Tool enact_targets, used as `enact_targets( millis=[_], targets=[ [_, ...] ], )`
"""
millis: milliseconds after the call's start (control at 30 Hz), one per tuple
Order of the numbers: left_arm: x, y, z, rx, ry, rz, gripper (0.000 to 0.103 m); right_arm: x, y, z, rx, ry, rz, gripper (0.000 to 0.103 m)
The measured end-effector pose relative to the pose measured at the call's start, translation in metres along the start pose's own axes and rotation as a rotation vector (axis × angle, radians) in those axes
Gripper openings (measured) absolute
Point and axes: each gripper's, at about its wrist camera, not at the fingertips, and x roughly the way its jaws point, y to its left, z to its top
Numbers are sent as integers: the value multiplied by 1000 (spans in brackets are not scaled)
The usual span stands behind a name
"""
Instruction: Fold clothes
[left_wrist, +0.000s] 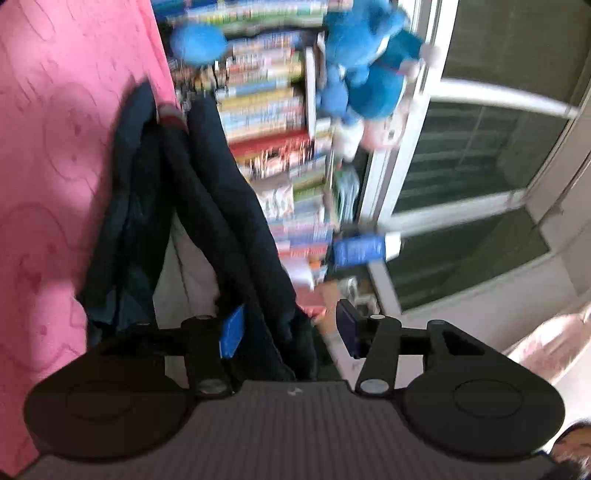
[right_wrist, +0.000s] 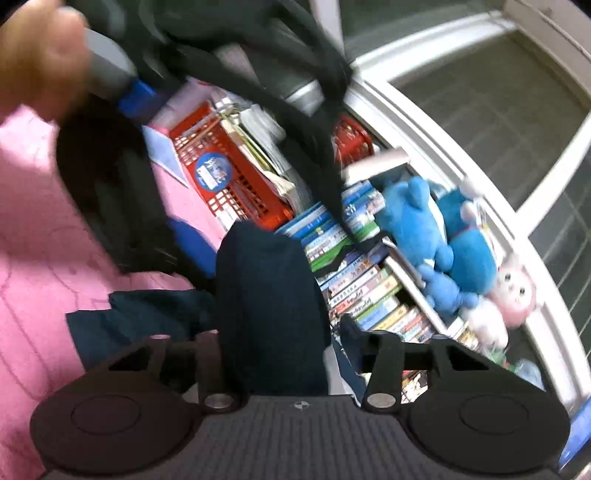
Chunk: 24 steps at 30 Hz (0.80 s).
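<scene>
The pink bedspread (left_wrist: 55, 184) filled the left of both views, with the window (left_wrist: 480, 166) on the right. Between them stood the bookshelf (left_wrist: 266, 122), blue plush toys (right_wrist: 424, 236) resting against it, and a red basket (right_wrist: 229, 177) of papers.

The dark navy garment (left_wrist: 207, 206) hung off the bed in loose folds, strung between your two tools.

Your left gripper (left_wrist: 288, 332) had its fingers parted, with cloth draped between them; whether the pads pressed on it could not be told. Your right gripper (right_wrist: 275, 354) was clenched on a thick fold of the same garment.
</scene>
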Motion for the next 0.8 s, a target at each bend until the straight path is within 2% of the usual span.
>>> enact_targets(
  millis=[33,100,200,233,267,367,433,533,600,733,767,800],
  targets=[
    [-2,-2,3,17,-29,30,50,0,0,-1,8,2,9,15],
    [4,-6,11,50,-37,113,50,0,2,-2,8,2,24,10],
    [34,-6,24,58,19,249,50,-3,11,-4,-17,-7,21,9],
    [45,-6,28,62,41,295,42,-4,13,-5,-29,-11,18,9],
    [59,-8,28,107,56,377,31,-4,15,-4,-40,-13,19,9],
    [86,-27,27,280,60,477,12,-3,20,-3,-69,-5,33,7],
    [93,-35,32,342,63,520,9,-2,22,-2,-73,-4,24,6],
    [93,-28,48,300,40,537,9,-12,26,-4,-89,-33,17,6],
    [90,-19,53,257,9,538,9,-25,32,-6,-137,-78,53,6],
    [74,4,56,116,10,436,10,-51,36,-12,-211,-165,128,6],
    [70,8,56,84,19,396,12,-54,31,-13,-201,-177,103,6],
    [66,12,55,46,29,354,12,-55,25,-14,-183,-185,65,13]
  ],
)
